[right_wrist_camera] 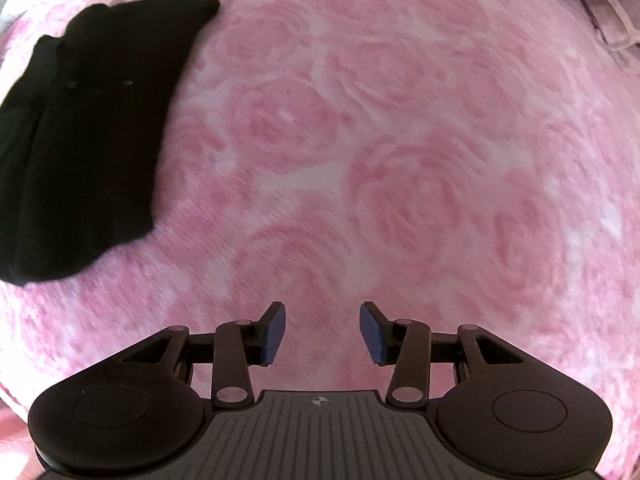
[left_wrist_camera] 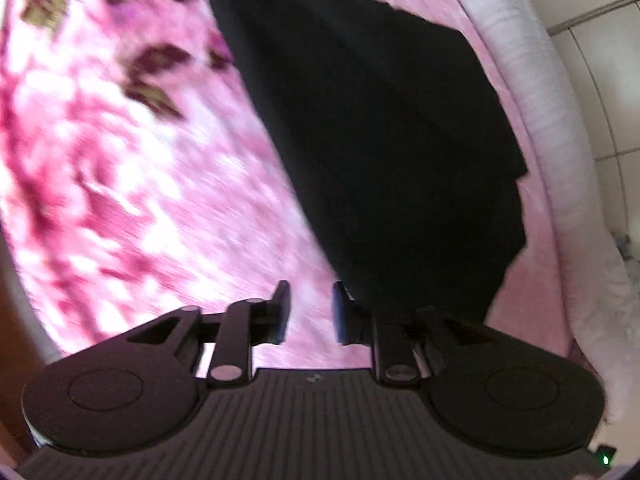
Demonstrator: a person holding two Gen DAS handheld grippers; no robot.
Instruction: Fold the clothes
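A plush pink blanket [right_wrist_camera: 400, 140] with a rose pattern covers the bed and fills nearly the whole of the right wrist view. In the left wrist view the same cover shows a stronger magenta flower print with dark leaves, blurred on the left side. A pale, whitish rolled edge of bedding [left_wrist_camera: 560, 184] runs along the right of that view, and beyond it a light tiled floor [left_wrist_camera: 612, 92] shows in the corner. No containers appear in either view.

The black garment [left_wrist_camera: 380, 140] lies flat on the blanket as a long folded strip; in the left wrist view it stretches from the top of the frame down to just beside the right finger of the left claw [left_wrist_camera: 311, 312]. In the right wrist view the garment [right_wrist_camera: 92, 128] sits at the far left, well apart from the right claw [right_wrist_camera: 322, 332], with small buttons visible on it.

The left claw is released, a narrow gap between its blue pads [left_wrist_camera: 339, 312], and it grips nothing. The right claw is also released, spread wider, over bare blanket.

Ahead of the right claw the blanket is open and uncluttered up to a wrinkled pink cloth [right_wrist_camera: 612, 20] at the upper right.
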